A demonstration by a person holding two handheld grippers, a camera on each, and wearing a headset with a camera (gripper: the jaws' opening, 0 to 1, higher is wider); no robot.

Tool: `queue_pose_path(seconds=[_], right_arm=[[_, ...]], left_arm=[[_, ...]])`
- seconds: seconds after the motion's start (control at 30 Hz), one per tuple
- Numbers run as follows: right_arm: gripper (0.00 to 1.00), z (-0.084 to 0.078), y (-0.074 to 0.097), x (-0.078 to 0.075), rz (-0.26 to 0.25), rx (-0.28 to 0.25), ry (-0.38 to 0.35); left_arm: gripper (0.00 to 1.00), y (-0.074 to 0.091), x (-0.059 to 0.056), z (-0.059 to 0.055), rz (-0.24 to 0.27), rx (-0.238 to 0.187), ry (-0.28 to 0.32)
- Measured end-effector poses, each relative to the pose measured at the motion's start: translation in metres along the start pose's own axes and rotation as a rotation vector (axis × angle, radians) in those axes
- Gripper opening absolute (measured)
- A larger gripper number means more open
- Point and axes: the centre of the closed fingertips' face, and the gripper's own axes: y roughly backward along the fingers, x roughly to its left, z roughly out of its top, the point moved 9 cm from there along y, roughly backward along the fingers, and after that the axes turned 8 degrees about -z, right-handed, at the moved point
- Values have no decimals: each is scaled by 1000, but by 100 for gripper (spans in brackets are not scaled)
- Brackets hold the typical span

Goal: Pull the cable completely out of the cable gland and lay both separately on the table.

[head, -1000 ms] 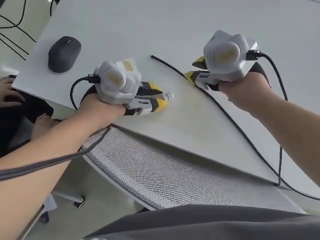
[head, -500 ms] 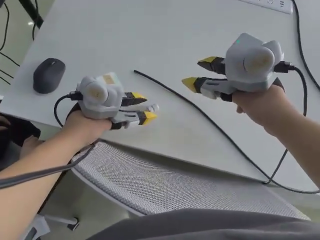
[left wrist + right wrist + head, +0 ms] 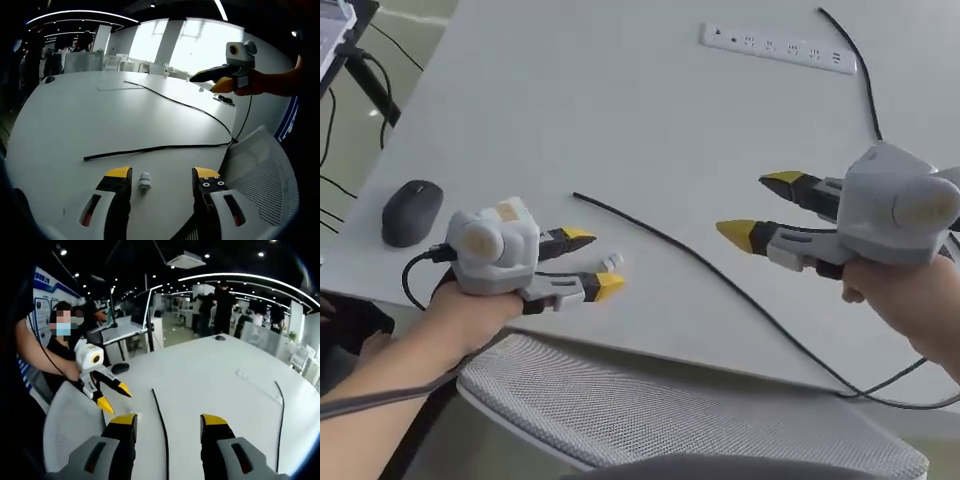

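Apart, thin black cable (image 3: 150,148) lying curved, small white cable gland (image 3: 144,182)

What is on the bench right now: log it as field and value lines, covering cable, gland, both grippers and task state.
cable: black, lying loose on the white table, near end bare
cable gland: small, white, on the table between the left jaws, apart from the cable end
left gripper: open, low over the gland, not gripping it
right gripper: open, empty, raised above the table
other items: power strip, dark mouse
task state: both parts appear separated and laid down
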Motion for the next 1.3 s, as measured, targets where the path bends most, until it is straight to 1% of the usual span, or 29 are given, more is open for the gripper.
queue_pose_path(seconds=[0.03, 0.13, 0.17, 0.27, 0.3, 0.37, 0.4, 0.5, 0.6, 0.63, 0.7, 0.73, 0.8, 0.87, 0.97, 1.03, 1.07, 1.13, 1.23, 1.3], right_arm=[[51, -2, 7, -2, -11, -7, -8], [53, -9, 21, -7, -34, -13, -34], [54, -11, 27, -9, -47, -23, -46], [56, -19, 38, -13, -75, -50, -91], [56, -23, 42, -14, -83, -48, -102], [57, -28, 46, -14, -88, -59, -109], [58, -32, 50, -13, -92, -67, -119], [62, -42, 59, -11, -107, -67, -144], [67, -54, 68, -11, -120, -78, -177], [69, -57, 70, -11, -128, -77, -182], [72, -65, 75, -11, -140, -96, -214], [75, -68, 77, -9, -138, -100, -224], [76, -77, 80, -5, -131, -93, -240], [79, -85, 80, -3, -127, -91, -241], [84, -92, 80, 8, -109, -96, -237], [88, -94, 80, 13, -95, -95, -226], [89, -95, 80, 17, -82, -97, -222], [91, -98, 78, 19, -71, -95, -214], [94, -103, 76, 21, -58, -69, -205], [97, -107, 73, 23, -48, -47, -206]], left_arm=[[50, 3, -3, 2, -2, -6, -1], [52, 8, -6, 6, -6, -13, 2], [52, 10, -8, 9, -9, -18, 6], [55, 13, -12, 16, -12, -32, 0], [58, 13, -13, 19, -9, -42, -9], [62, 14, -15, 20, -17, -31, -23], [62, 14, -16, 21, -21, -20, -24], [64, 18, -21, 24, -26, -26, -28], [67, 23, -23, 27, -25, -47, -28], [68, 24, -24, 27, -23, -47, -29], [70, 29, -25, 26, -15, -56, -33], [71, 31, -25, 26, -14, -59, -37], [73, 33, -25, 25, -2, -55, -50], [75, 34, -24, 25, 4, -60, -54], [77, 34, -27, 25, -8, -65, -48], [79, 34, -30, 26, -18, -65, -62], [80, 34, -32, 27, -22, -61, -75], [82, 34, -34, 27, -22, -51, -93], [83, 35, -35, 25, -30, -21, -98], [86, 35, -33, 24, -29, -3, -99]])
